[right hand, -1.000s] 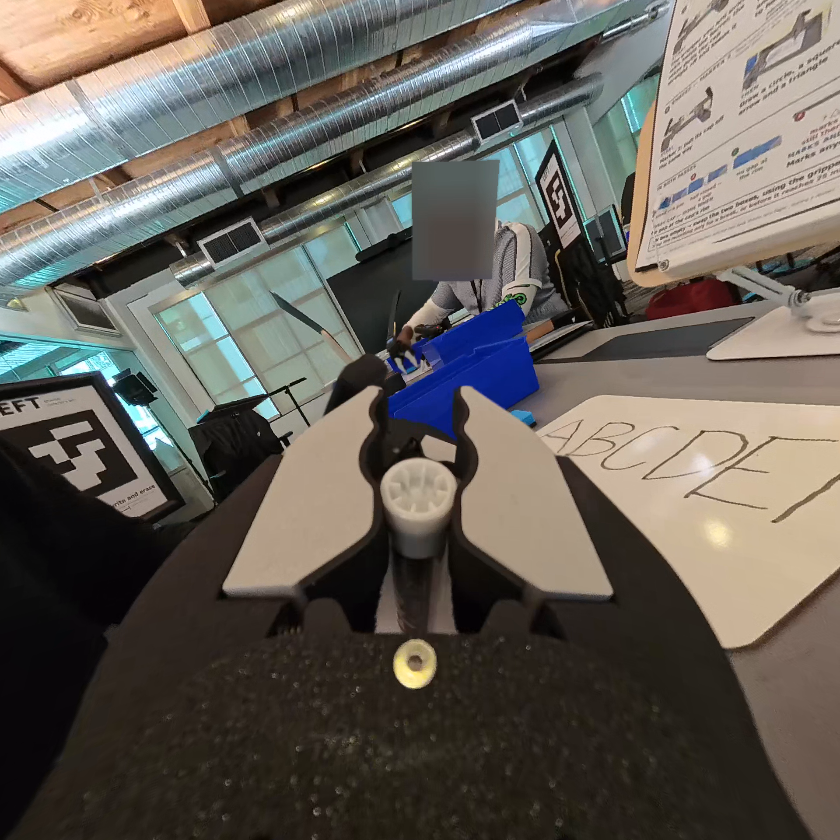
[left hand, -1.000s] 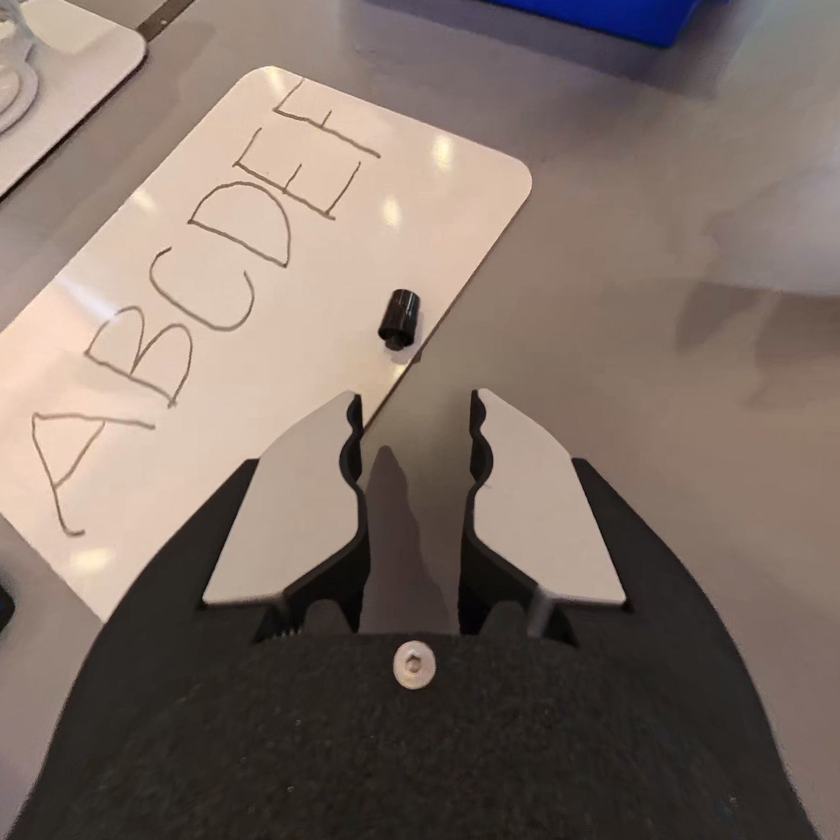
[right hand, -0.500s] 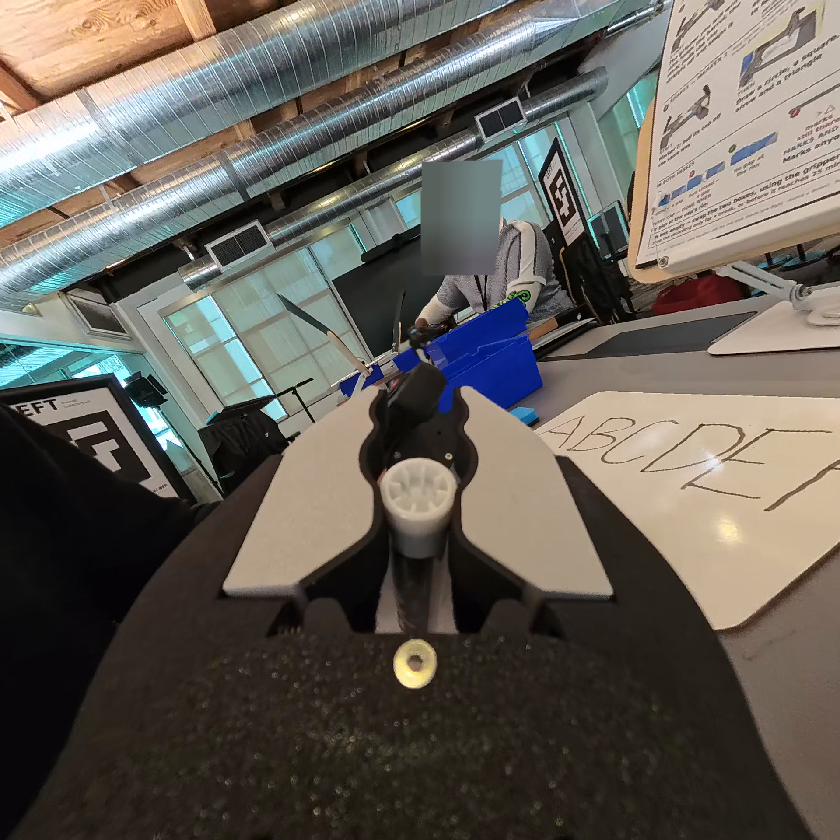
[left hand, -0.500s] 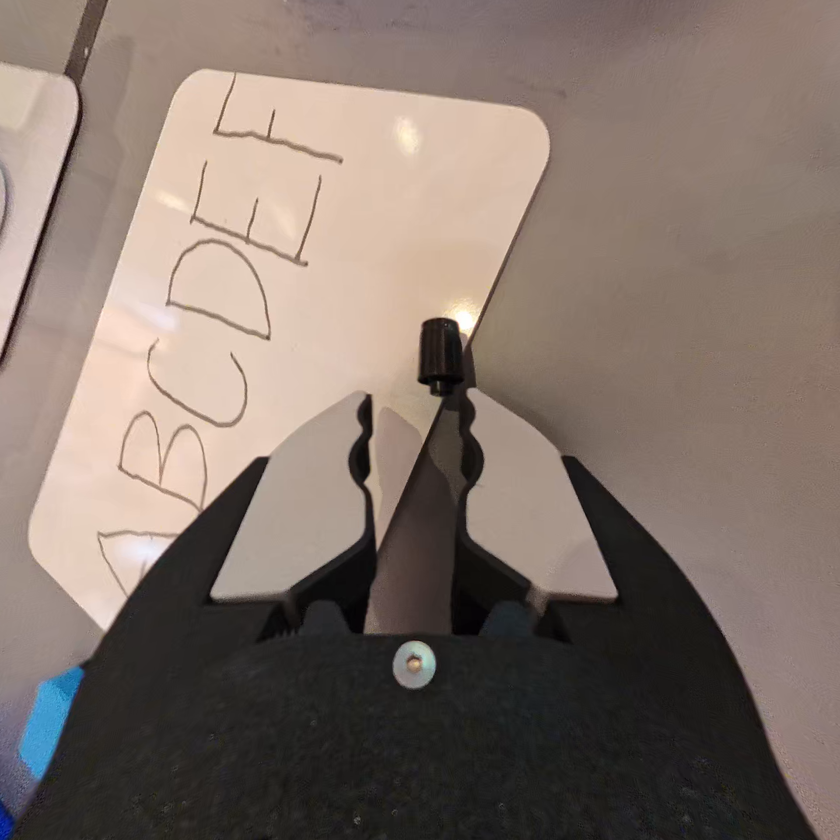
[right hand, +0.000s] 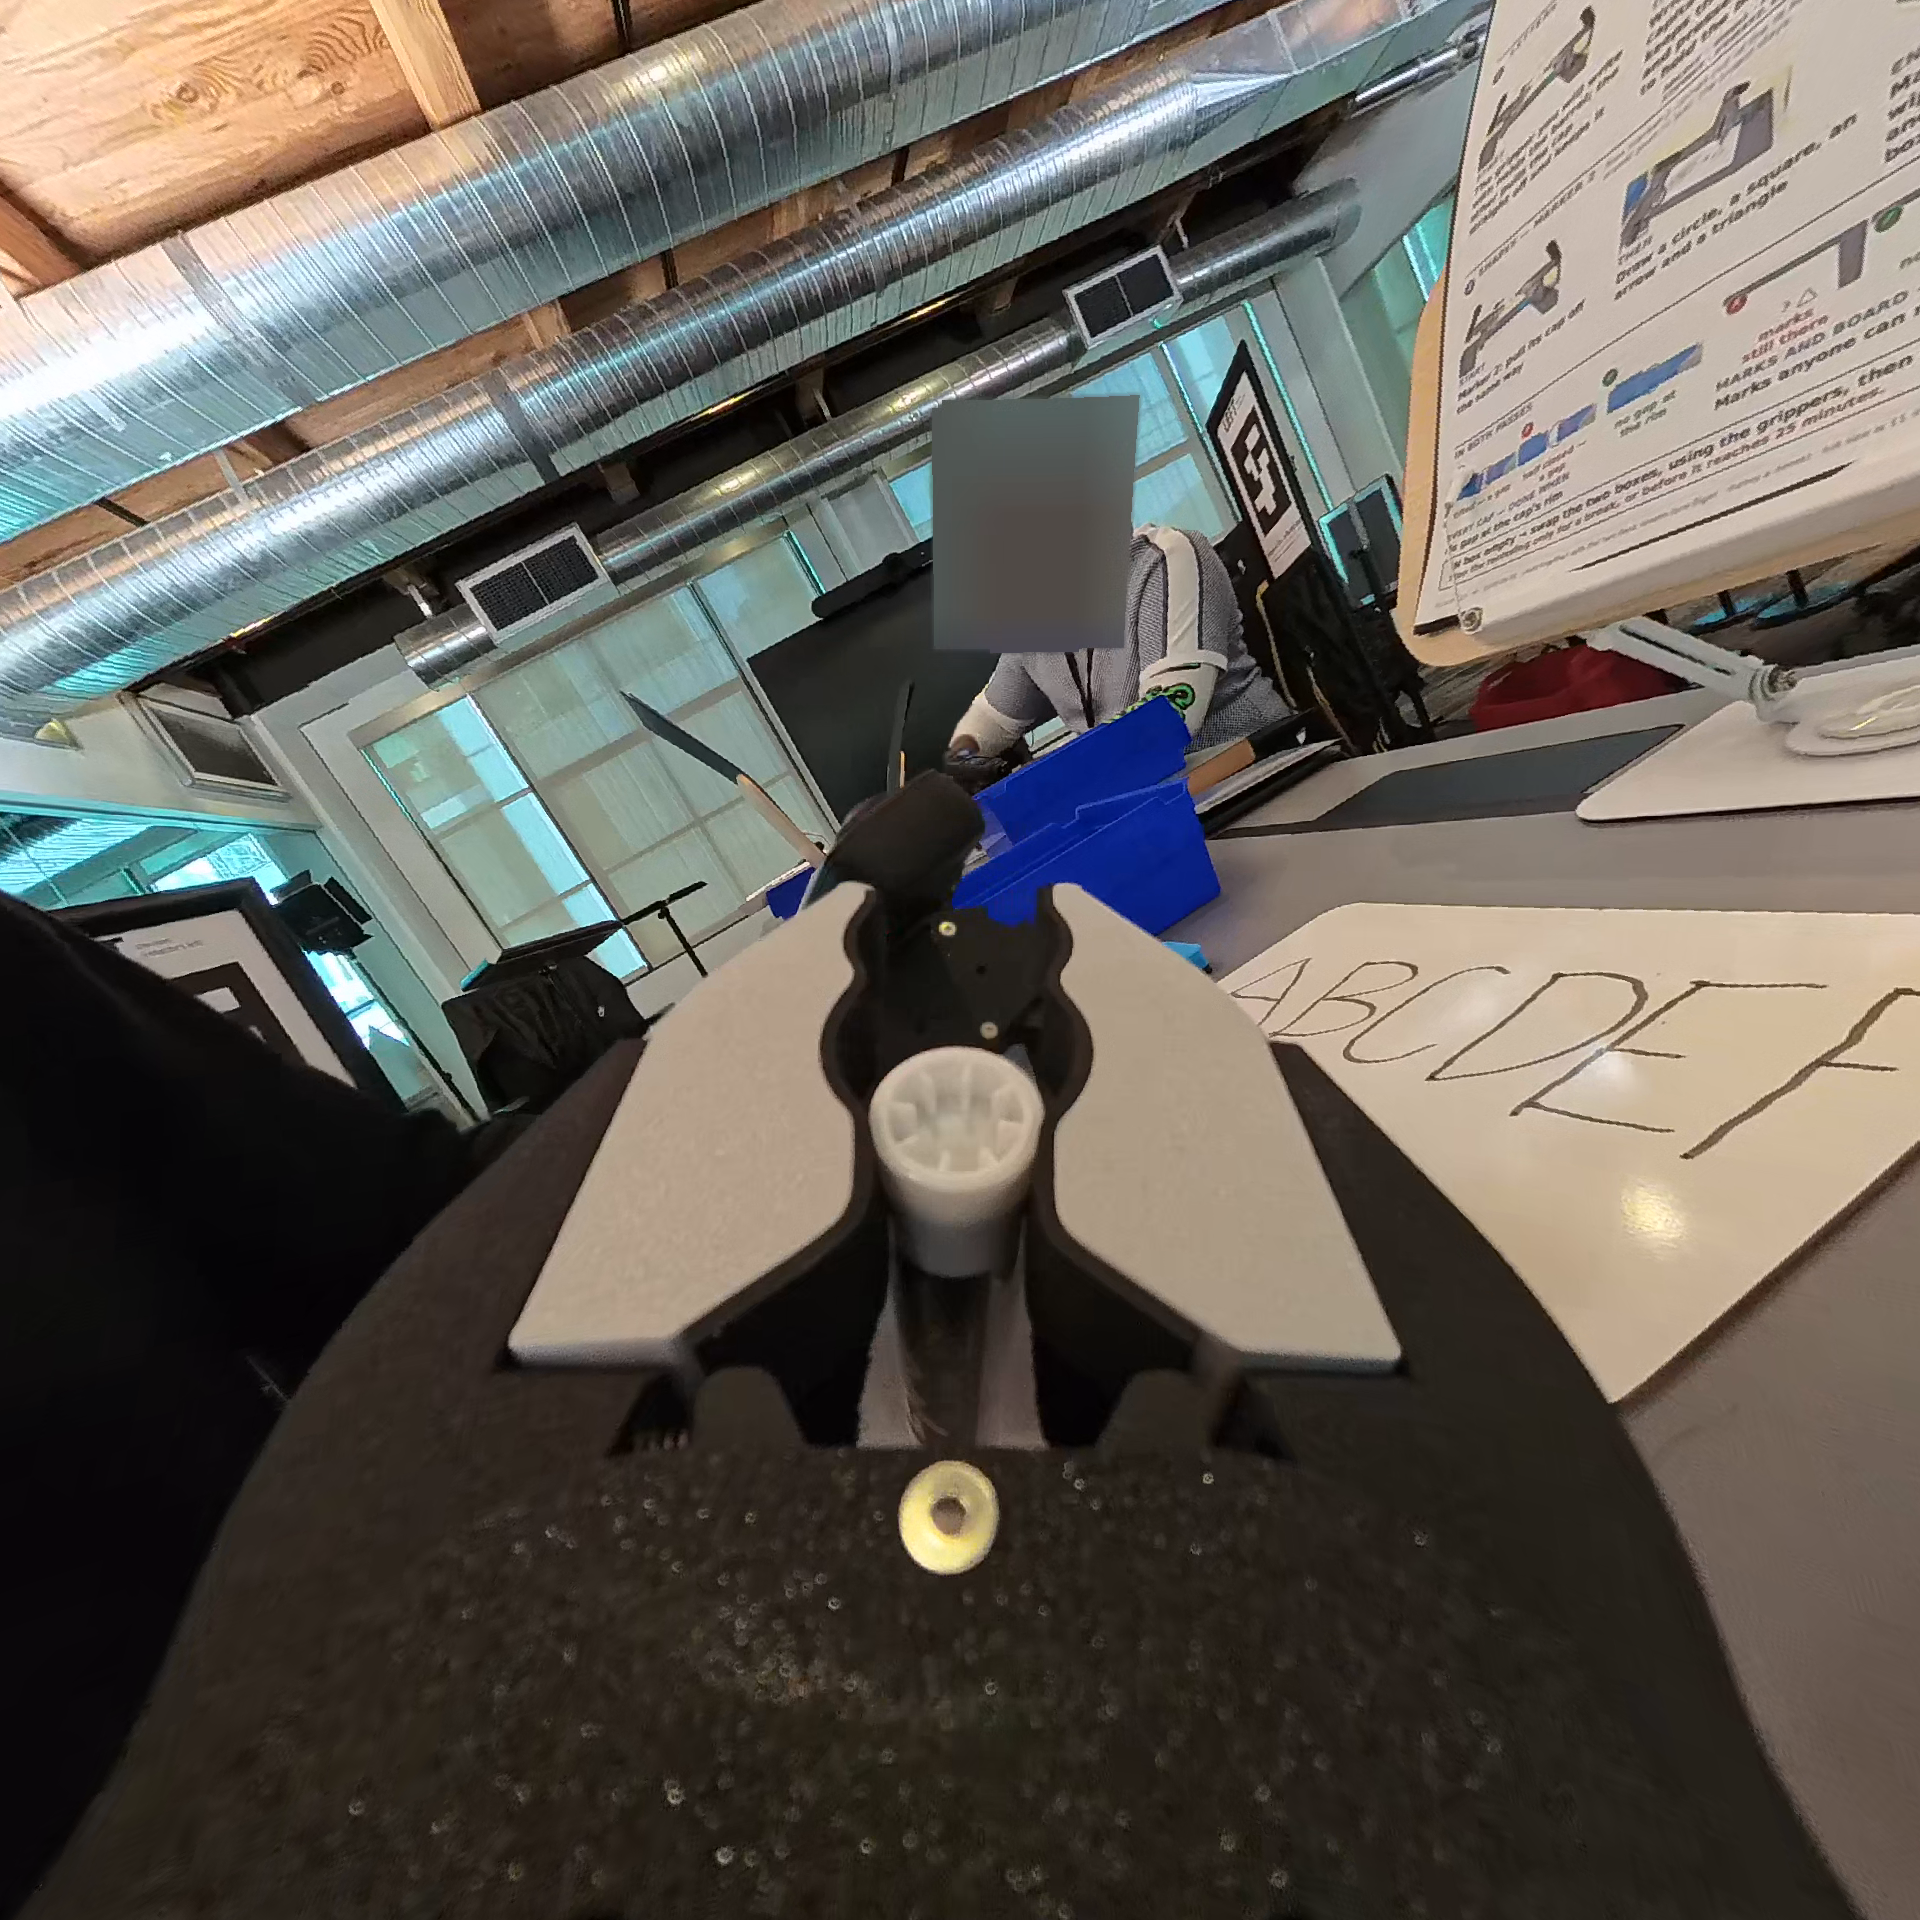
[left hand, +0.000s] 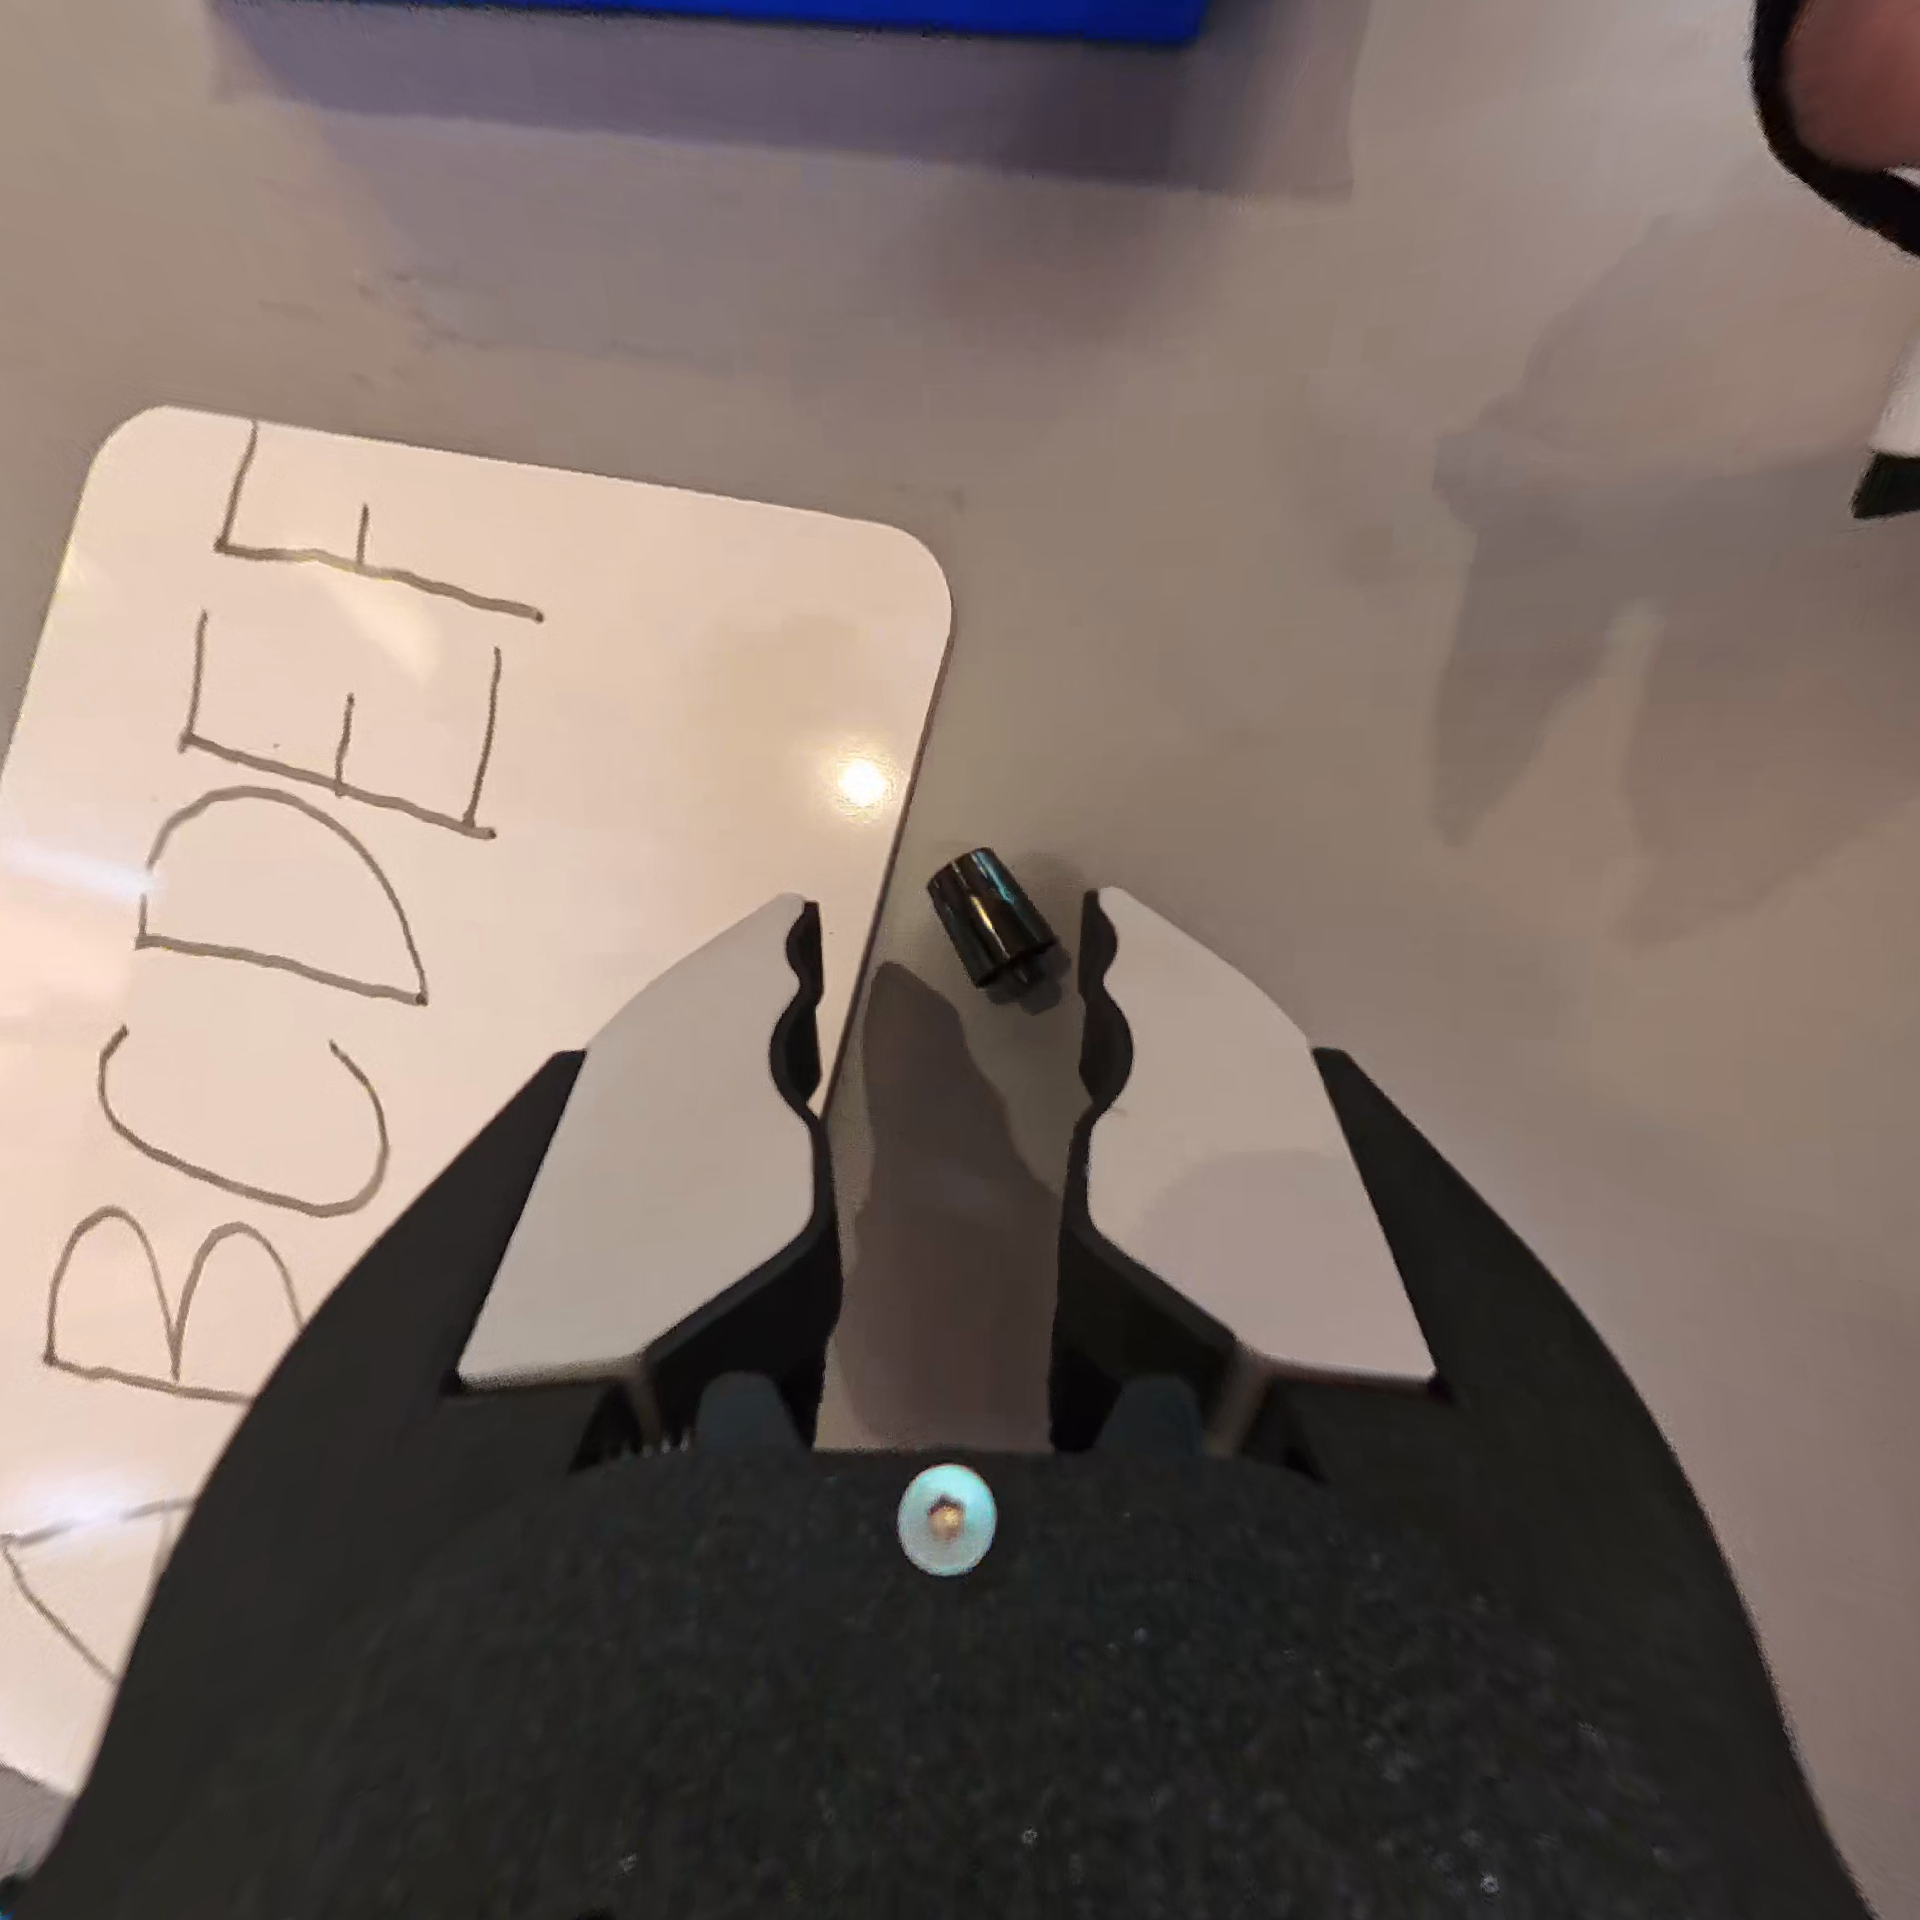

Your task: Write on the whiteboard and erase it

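The whiteboard (left hand: 644, 665) lies flat on the grey table with black handwritten letters on it. A small black marker cap (left hand: 992, 932) lies on its side on the table just off the board's right edge. My left gripper (left hand: 948, 904) is open and empty, its fingertips on either side of the cap without touching it. My right gripper (right hand: 961, 899) is shut on the marker (right hand: 956, 1132), whose grey butt end faces the camera; its tip is hidden. The board also shows in the right wrist view (right hand: 1558, 1195), to the right of that gripper.
A blue bin (right hand: 1091, 842) stands at the table's far side, also at the top edge of the left wrist view (left hand: 727, 10). An instruction sheet on a white stand (right hand: 1662, 312) is at the right. A person (right hand: 1143, 665) sits across the table. A dark sleeve (left hand: 1849, 104) shows top right.
My left gripper has swung over to the cap and now straddles it. The cap, which lay on the board near its edge, is now on the table beside it. The right gripper barely moved.
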Motion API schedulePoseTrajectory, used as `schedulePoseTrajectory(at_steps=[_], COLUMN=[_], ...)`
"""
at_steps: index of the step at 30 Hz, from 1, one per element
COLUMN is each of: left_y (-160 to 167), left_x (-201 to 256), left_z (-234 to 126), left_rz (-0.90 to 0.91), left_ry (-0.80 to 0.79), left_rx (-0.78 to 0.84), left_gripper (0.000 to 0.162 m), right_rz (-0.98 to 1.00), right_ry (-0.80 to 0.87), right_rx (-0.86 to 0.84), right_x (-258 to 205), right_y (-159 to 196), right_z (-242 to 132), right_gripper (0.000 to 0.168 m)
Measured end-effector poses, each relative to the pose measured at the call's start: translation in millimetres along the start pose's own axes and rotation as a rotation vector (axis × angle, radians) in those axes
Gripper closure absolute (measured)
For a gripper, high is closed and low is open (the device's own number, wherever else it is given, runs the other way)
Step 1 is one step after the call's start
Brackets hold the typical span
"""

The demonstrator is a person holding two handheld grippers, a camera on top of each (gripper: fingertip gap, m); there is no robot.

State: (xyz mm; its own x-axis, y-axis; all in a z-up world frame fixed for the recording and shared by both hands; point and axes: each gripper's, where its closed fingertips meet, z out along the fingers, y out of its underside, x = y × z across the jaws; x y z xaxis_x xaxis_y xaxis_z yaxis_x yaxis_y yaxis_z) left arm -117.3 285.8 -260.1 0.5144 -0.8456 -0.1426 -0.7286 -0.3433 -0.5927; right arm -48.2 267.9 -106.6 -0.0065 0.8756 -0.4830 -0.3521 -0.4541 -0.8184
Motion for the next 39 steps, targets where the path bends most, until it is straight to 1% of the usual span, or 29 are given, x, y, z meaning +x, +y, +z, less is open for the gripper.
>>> schedulePoseTrajectory(at_steps=[2,3,6,8,10,13,16,17,18,20,21,22,23,25,26,28,30,32,39], left_y=[4,6,7,3,2,2,3,3,1,-19,-31,-48,-60,-68,-69,-67,-69,-67,-59], left_x=[5,6,17,21,21,21,25,28,33,45,49,51,50,49,47,49,46,42,36], left_z=[5,7,16,21,24,24,22,21,19,3,-13,-38,-60,-86,-93,-101,-113,-116,-125], left_rz=[-0.024,-0.045,-0.095,-0.141,-0.176,-0.192,-0.142,-0.138,-0.158,-0.231,-0.253,-0.282,-0.328,-0.378,-0.378,-0.354,-0.363,-0.361,-0.389], left_ry=[-0.017,-0.037,-0.034,-0.019,-0.017,-0.027,-0.019,0.001,0.046,0.185,0.249,0.322,0.382,0.486,0.495,0.515,0.540,0.527,0.543], left_rx=[-0.031,-0.041,-0.051,-0.039,-0.054,-0.065,-0.046,-0.016,0.049,0.292,0.418,0.593,0.735,0.855,0.888,0.901,0.952,0.953,0.975], left_gripper=[0.117,0.121,0.120,0.123,0.143,0.144,0.144,0.144,0.144,0.144,0.144,0.144,0.144,0.144,0.144,0.144,0.144,0.144,0.144], right_rz=[0.009,0.011,0.011,0.014,0.013,0.000,-0.003,-0.001,0.003,0.013,0.014,0.018,0.025,0.040,0.055,0.062,0.019,0.000,0.002], right_ry=[-0.001,-0.001,-0.007,-0.010,-0.008,0.013,0.043,0.057,0.066,0.053,0.046,0.027,-0.002,-0.060,-0.100,-0.162,-0.183,-0.183,-0.166], right_rx=[0.003,0.001,-0.003,-0.007,-0.006,-0.004,0.015,0.031,0.058,0.120,0.143,0.153,0.155,0.171,0.194,0.200,0.144,0.105,0.105], right_x=[1,1,-1,-1,-2,0,6,8,10,8,6,4,-1,-10,-16,-29,-38,-40,-33], right_y=[1,1,2,2,2,-1,-5,-6,-9,-18,-24,-29,-35,-48,-56,-66,-62,-55,-53], right_z=[0,0,1,2,1,-2,-6,-8,-8,-5,0,6,14,30,37,55,74,88,100], right_gripper=[0.141,0.141,0.141,0.141,0.141,0.141,0.141,0.141,0.141,0.141,0.141,0.141,0.142,0.141,0.141,0.141,0.141,0.141,0.141])
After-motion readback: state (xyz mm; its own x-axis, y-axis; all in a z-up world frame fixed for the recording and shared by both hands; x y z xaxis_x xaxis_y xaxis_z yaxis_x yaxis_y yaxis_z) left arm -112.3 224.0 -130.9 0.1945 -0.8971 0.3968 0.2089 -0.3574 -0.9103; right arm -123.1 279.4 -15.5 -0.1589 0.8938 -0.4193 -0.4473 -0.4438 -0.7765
